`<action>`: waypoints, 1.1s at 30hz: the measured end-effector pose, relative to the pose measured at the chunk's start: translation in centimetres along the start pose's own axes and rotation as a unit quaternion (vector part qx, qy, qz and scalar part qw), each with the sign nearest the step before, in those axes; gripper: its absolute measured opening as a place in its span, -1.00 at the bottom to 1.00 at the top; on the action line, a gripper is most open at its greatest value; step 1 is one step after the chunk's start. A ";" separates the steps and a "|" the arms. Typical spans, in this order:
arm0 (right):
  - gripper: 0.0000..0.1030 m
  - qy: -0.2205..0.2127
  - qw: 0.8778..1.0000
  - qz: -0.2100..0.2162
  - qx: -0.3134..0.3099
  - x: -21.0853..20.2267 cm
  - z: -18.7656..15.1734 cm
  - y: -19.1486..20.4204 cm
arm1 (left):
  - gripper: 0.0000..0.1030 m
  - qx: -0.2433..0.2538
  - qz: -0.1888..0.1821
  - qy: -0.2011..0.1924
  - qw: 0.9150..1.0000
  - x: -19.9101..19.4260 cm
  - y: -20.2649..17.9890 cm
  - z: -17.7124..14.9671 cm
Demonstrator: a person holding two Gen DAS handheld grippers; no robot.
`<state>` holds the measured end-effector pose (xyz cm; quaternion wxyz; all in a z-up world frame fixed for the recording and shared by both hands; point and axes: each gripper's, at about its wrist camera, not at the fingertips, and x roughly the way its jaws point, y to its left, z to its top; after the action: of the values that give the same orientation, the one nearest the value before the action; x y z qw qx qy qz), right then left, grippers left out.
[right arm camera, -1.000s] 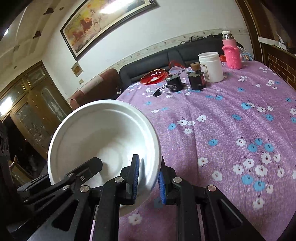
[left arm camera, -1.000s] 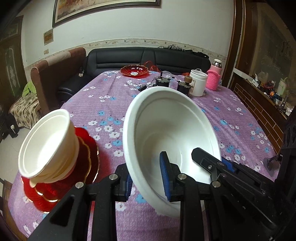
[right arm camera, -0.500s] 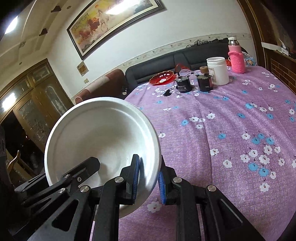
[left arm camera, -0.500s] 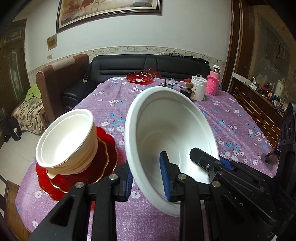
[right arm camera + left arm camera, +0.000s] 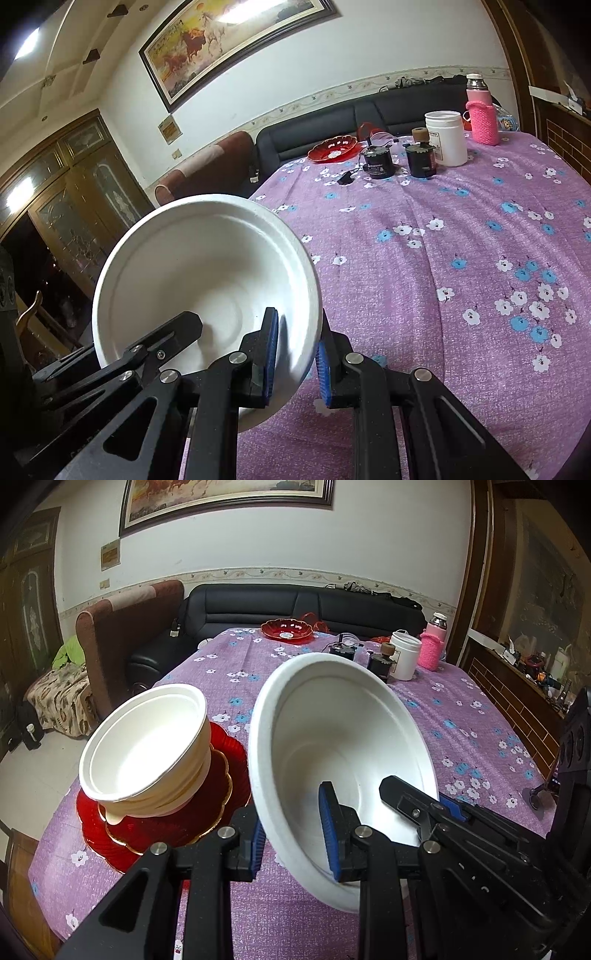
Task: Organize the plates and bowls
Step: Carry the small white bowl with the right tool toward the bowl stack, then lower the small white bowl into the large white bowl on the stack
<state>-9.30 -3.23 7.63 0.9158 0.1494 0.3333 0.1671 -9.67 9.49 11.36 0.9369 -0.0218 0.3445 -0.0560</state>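
**Carrying the large bowl toward the stack on the left**

Gripped on both sides, the large white bowl (image 5: 343,760) is held clear of the desk (image 5: 461,723), tilted so that its opening faces away from the holder. The left hand-held gripper (image 5: 291,834) is closed on the bowl's left rim, one blue pad inside the wall and one outside. The right hand-held gripper (image 5: 295,354) is closed on the opposite rim in the same manner, one pad inside and one outside.

The relation on which the coming move is judged to turn is the bearing of the stack from the held bowl. A stack of smaller white bowls (image 5: 147,746) rests on red plates (image 5: 166,819) near the desk's near left corner. It lies directly to the left of the large bowl, just beside the left hand-held gripper and well apart from the right one. The stack is not visible in the right wrist view, being hidden behind the bowl.

Since the held bowl looks wider than those stacked, it is judged that it cannot be nested inside them; a place beneath or beside the stack would be called for. A sideways move to the left would be led by the left hand-held gripper, and the leaning stack could be knocked if the rim is swung too low.

A third red plate (image 5: 287,629) lies at the far end of the desk.
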 end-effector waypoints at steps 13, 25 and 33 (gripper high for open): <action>-0.60 -0.005 1.000 0.010 0.000 -0.2 -0.1 0.6 | -0.49 0.009 0.016 -0.012 1.000 -1.0 0.3 -0.3; -0.60 -0.015 0.999 0.036 -0.020 -0.6 1.1 3.2 | -0.49 -0.003 0.026 -0.037 0.999 -3.8 2.4 -0.1; -0.60 -0.009 0.998 0.051 -0.048 0.7 2.2 6.5 | -0.49 -0.023 0.049 -0.055 0.997 -4.9 5.4 0.3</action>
<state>-8.67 2.55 11.39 0.9152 0.1240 0.3082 0.2282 -12.69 15.42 14.34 0.9551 -0.0290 0.2947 -0.0007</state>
